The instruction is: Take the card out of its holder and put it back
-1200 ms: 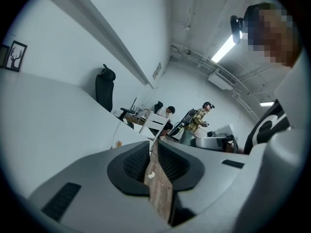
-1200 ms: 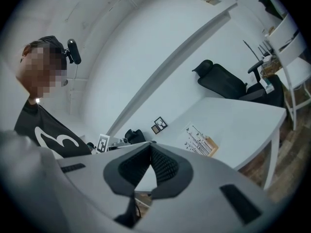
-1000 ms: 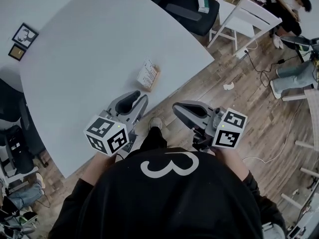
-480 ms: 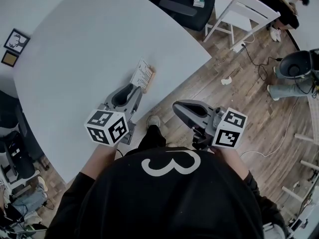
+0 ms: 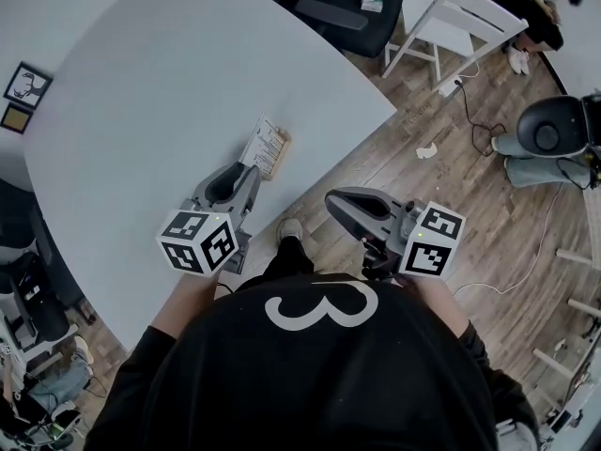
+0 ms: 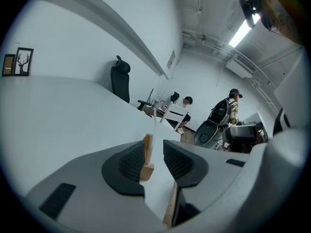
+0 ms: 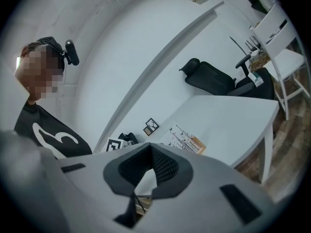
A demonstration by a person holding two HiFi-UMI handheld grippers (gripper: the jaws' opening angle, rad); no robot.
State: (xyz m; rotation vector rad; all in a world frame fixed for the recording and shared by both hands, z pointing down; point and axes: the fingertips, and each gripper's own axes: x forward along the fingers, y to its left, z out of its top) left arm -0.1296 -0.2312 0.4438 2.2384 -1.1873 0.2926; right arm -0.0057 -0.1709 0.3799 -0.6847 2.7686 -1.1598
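Observation:
A white printed card stands in a small wooden holder near the front edge of the white table. My left gripper is open, its tips just short of the holder. In the left gripper view the holder and the edge-on card line up with the gap of the left gripper; I cannot tell whether they touch. My right gripper is shut and empty, off the table over the wooden floor. In the right gripper view, the card lies beyond the right gripper.
Two small framed pictures lie at the table's far left. A black office chair and a white chair stand behind the table. Cables and a scrap of paper lie on the floor. People are at the back right.
My left gripper has moved forward over the table until its tips are right by the card holder. The right gripper has stayed where it was.

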